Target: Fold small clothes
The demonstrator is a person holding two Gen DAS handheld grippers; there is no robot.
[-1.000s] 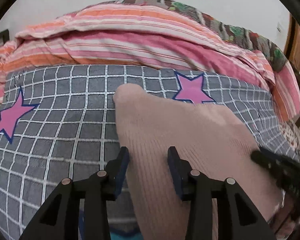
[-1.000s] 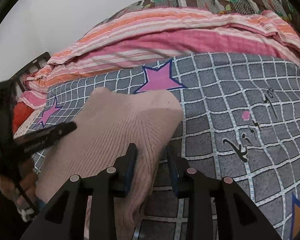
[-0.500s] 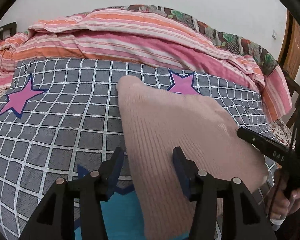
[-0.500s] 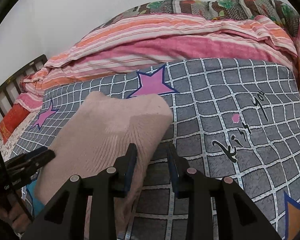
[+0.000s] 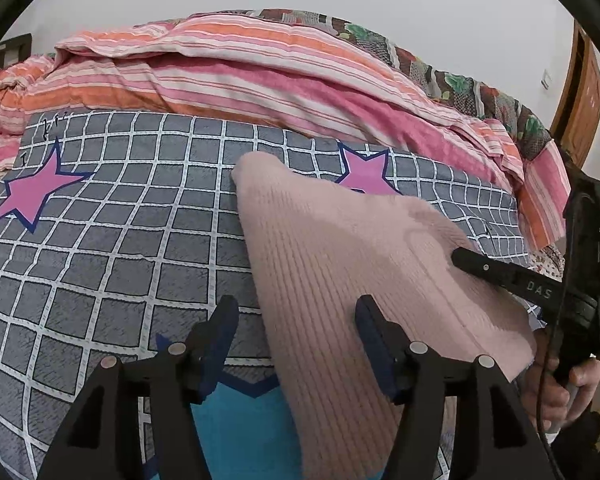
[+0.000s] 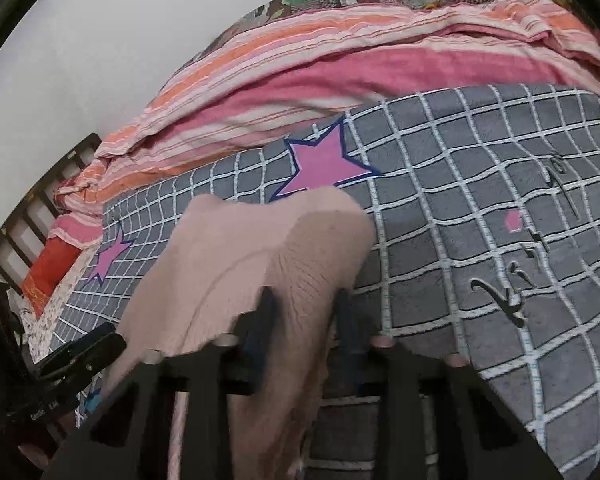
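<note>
A pink ribbed knit garment point(image 5: 340, 260) lies on the grey checked bedspread point(image 5: 120, 240). My left gripper point(image 5: 296, 320) hovers at the garment's near left edge. Its jaws are opening: the cloth lies between the pads, and neither pad presses on it. In the right wrist view my right gripper point(image 6: 305, 308) is closing on the garment's point(image 6: 240, 248) right edge. The cloth is bunched between its fingers and lifted off the bed. One finger point(image 5: 500, 274) of the right gripper also shows in the left wrist view, lying on the garment's right side.
A striped pink and orange duvet point(image 5: 260, 80) is heaped along the far side of the bed. A wooden door point(image 5: 584, 92) stands at the right and a slatted headboard point(image 6: 28, 220) at the left. A person's hand point(image 5: 568, 392) holds the right gripper's handle.
The left jaws have spread wider and that gripper has drawn back along the cloth. The right jaws have narrowed on the garment's edge, which now rises bunched between them.
</note>
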